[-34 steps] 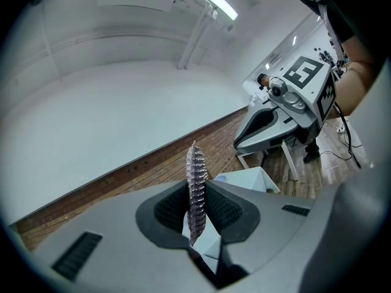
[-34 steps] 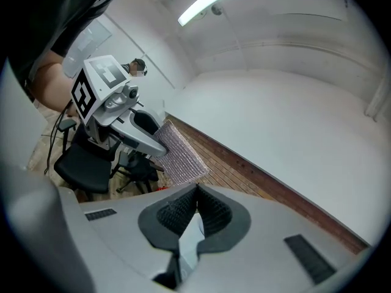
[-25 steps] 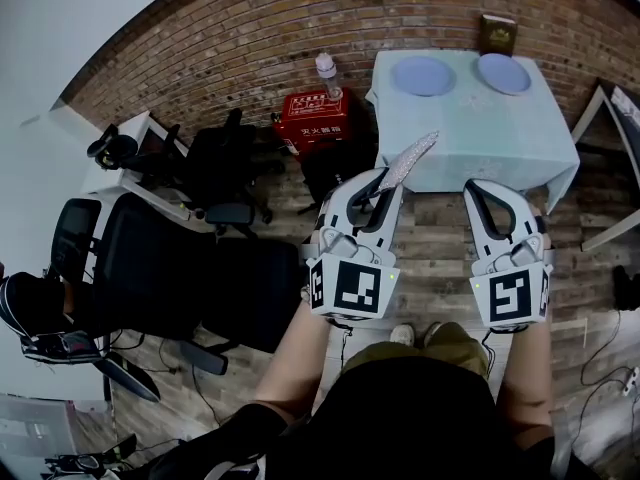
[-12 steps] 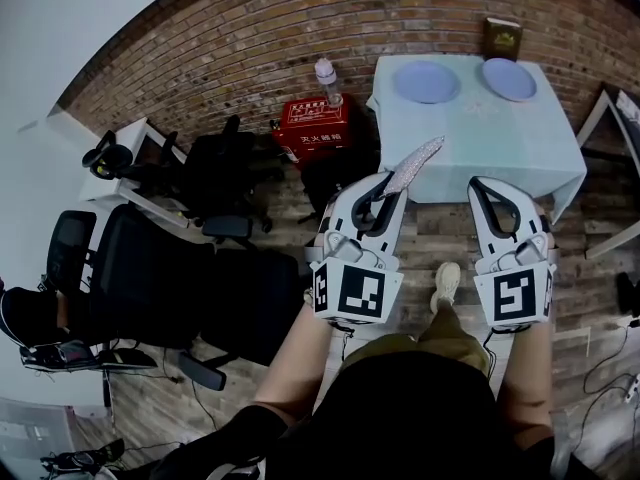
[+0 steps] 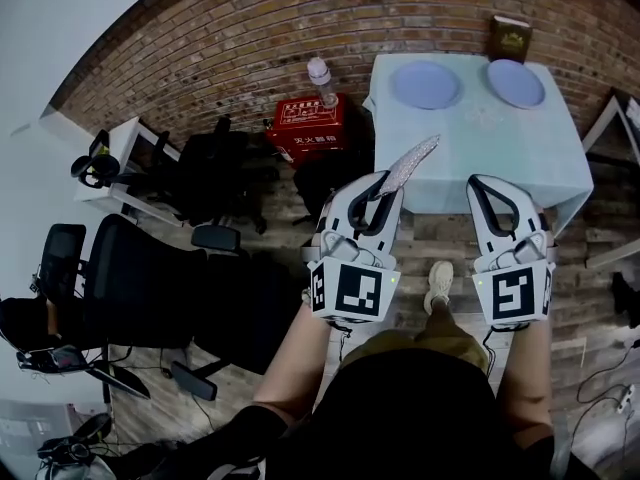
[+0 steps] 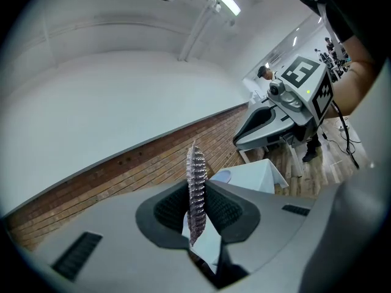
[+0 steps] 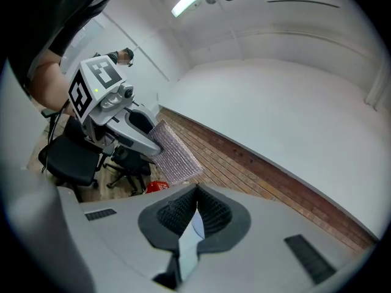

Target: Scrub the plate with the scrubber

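Note:
Two pale blue plates (image 5: 425, 85) (image 5: 516, 83) lie on a table with a light cloth (image 5: 470, 143) ahead of me. My left gripper (image 5: 385, 183) is shut on a flat silver mesh scrubber (image 5: 410, 162), which sticks out past its tips toward the table. The left gripper view shows the scrubber (image 6: 196, 185) edge-on, pinched in that gripper (image 6: 197, 209), with one plate (image 6: 223, 176) behind it. My right gripper (image 5: 492, 183) is held beside the left one, short of the table edge, jaws shut with nothing in them. In its own view this gripper (image 7: 195, 207) is shut too, and the scrubber (image 7: 174, 154) shows at left.
A dark box (image 5: 510, 38) stands at the table's back edge. A red case (image 5: 308, 125) with a bottle (image 5: 320, 74) on it sits left of the table by the brick wall. Black office chairs (image 5: 160, 278) fill the left. My shoe (image 5: 438, 286) is on the wood floor.
Both grippers have come forward toward the table together, the scrubber still pinched in the left one. The chairs have slid back in view and a foot has stepped forward.

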`<move>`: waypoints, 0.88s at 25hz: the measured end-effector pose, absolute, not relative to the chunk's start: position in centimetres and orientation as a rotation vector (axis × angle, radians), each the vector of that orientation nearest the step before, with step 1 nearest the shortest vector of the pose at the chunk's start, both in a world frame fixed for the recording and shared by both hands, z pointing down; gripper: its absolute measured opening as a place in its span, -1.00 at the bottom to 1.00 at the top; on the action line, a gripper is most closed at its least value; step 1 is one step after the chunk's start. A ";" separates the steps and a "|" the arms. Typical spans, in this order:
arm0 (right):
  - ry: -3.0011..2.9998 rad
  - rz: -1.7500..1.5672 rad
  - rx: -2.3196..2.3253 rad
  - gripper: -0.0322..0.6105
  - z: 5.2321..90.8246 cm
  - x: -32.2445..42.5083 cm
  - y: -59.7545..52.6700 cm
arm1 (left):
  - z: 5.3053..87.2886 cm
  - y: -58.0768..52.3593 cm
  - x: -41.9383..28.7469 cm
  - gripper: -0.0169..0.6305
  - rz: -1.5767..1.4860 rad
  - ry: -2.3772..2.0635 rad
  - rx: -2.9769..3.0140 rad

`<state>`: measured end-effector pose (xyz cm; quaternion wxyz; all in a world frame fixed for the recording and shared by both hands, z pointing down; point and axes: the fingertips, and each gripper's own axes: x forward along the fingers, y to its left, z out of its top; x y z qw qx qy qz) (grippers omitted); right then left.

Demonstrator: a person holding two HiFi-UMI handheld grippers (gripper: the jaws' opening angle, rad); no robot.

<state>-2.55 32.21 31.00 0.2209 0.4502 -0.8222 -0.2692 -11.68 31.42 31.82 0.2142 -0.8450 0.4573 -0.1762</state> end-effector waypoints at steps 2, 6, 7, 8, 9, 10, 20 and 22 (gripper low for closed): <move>-2.275 -0.739 1.237 -0.79 31.0 -1.8 30.4 | 31.9 29.6 -11.0 -0.71 -0.491 1.277 -2.346; -2.295 -0.731 1.223 -0.79 31.0 -0.5 26.6 | 32.0 26.1 -9.6 -0.71 -0.519 1.287 -2.344; -2.300 -0.728 1.219 -0.79 31.0 -0.1 25.5 | 32.0 25.1 -9.2 -0.71 -0.526 1.289 -2.342; -2.305 -0.728 1.213 -0.79 30.9 0.2 24.4 | 31.8 24.1 -8.8 -0.71 -0.532 1.292 -2.339; -2.311 -0.730 1.205 -0.79 30.7 0.4 23.2 | 31.6 23.0 -8.4 -0.71 -0.540 1.295 -2.336; -2.317 -0.732 1.197 -0.79 30.5 0.7 22.1 | 31.4 21.9 -8.1 -0.71 -0.548 1.297 -2.332; -2.365 -0.736 1.128 -0.79 30.0 3.4 10.4 | 30.8 11.2 -5.3 -0.71 -0.592 1.353 -2.294; -2.369 -0.748 1.112 -0.79 29.8 3.9 7.9 | 30.8 8.9 -4.8 -0.71 -0.596 1.365 -2.291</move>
